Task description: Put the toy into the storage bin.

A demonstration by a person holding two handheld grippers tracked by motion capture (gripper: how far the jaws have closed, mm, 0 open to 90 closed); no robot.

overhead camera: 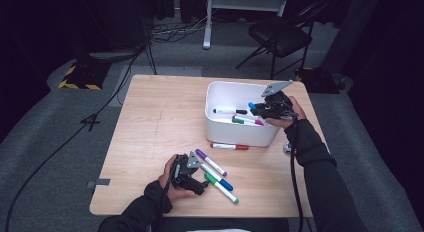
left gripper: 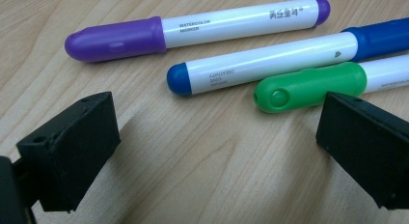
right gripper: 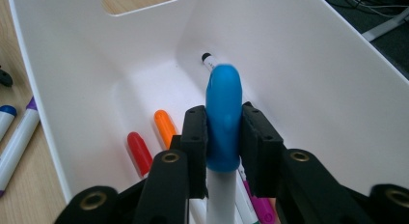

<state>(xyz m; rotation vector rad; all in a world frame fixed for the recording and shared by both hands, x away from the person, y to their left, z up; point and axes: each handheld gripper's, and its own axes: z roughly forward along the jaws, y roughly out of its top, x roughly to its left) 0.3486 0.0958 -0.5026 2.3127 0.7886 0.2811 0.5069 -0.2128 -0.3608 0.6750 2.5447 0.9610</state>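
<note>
You are clamping a light-blue marker (right gripper: 223, 119) by its cap in the right gripper (right gripper: 224, 137), over the bin (overhead camera: 220, 129); its long axis is running along the jaws, cap forward. Several markers are lying inside. Four are waiting on the table (overhead camera: 150, 122). Your left gripper (left gripper: 217, 151) is standing wide, empty, near three.
</note>
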